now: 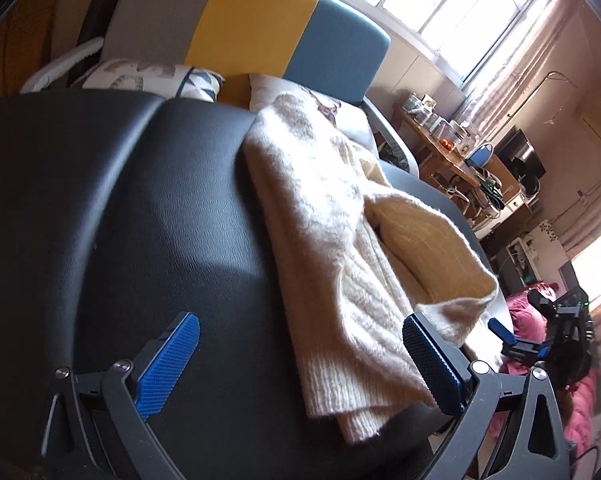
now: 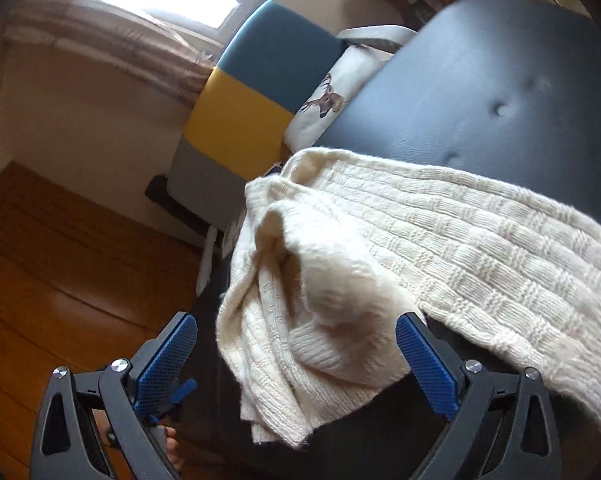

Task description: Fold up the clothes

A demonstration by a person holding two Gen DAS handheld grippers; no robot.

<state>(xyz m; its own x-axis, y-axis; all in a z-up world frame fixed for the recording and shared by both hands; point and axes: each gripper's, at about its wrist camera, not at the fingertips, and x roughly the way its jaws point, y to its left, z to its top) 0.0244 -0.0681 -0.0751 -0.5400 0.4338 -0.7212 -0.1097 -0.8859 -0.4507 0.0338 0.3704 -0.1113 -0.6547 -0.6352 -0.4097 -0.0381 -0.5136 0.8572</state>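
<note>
A cream knitted sweater (image 1: pixel 332 248) lies folded in a long strip on a black padded bench (image 1: pixel 120 200). My left gripper (image 1: pixel 300 356) is open, its blue pads (image 1: pixel 168 364) spread on either side of the sweater's near hem, not touching it. In the right wrist view the same sweater (image 2: pixel 440 232) drapes over the bench (image 2: pixel 500 92), with a bunched sleeve and cuff (image 2: pixel 320 328) hanging at the bench edge. My right gripper (image 2: pixel 296 356) is open around that bunched part, empty. The right gripper also shows in the left wrist view (image 1: pixel 540 332) past the sweater's far end.
A grey, yellow and blue sofa (image 1: pixel 260 32) with printed cushions (image 1: pixel 148 76) stands behind the bench. A cluttered wooden desk (image 1: pixel 452 148) sits under the window. Pink fabric (image 1: pixel 532 320) lies at the right. Wooden floor (image 2: pixel 60 260) lies left of the bench.
</note>
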